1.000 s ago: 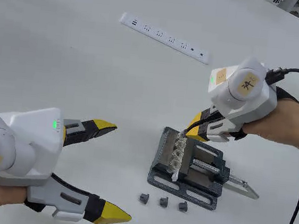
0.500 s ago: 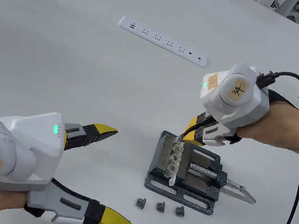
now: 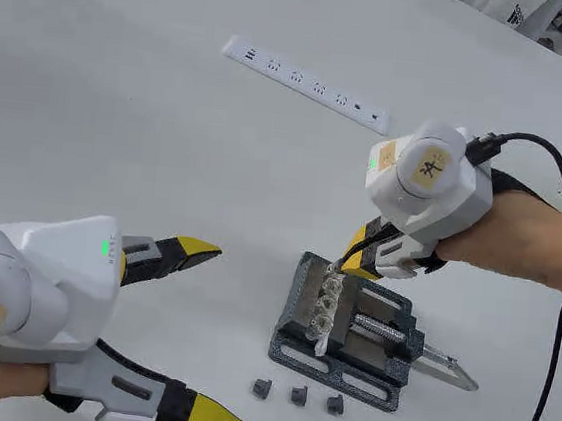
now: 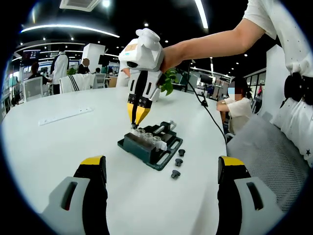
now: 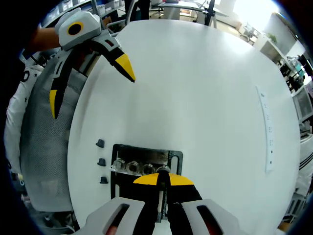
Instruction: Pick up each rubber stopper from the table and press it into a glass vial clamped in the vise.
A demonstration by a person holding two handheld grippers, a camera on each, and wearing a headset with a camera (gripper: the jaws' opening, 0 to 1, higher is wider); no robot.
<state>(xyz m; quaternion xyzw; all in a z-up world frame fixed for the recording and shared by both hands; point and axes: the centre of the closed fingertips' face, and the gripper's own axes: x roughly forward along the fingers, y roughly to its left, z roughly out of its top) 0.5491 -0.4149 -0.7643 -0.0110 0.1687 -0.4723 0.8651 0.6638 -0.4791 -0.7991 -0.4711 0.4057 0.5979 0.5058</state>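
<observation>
On a white table [image 3: 119,123] in an open office, bearing down with the right gripper [image 3: 340,267], jaws closed tip to tip and hiding whatever may be pinched between them, on the end of a row of clear vials [image 3: 323,305] clamped upright in a dark vise [image 3: 389,332], apparently seating a plug. Holding the left gripper [image 3: 222,338] wide open and well aside, likely keeping clear. Leaving three small, stubby, dark grey stoppers [image 3: 296,395] lying in a row just beside the vise.

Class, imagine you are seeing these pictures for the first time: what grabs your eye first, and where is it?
The right gripper, jaws shut, points down at the row of glass vials in the vise mid-table. The left gripper gapes wide open at lower left; three stoppers lie beside the vise.
</observation>
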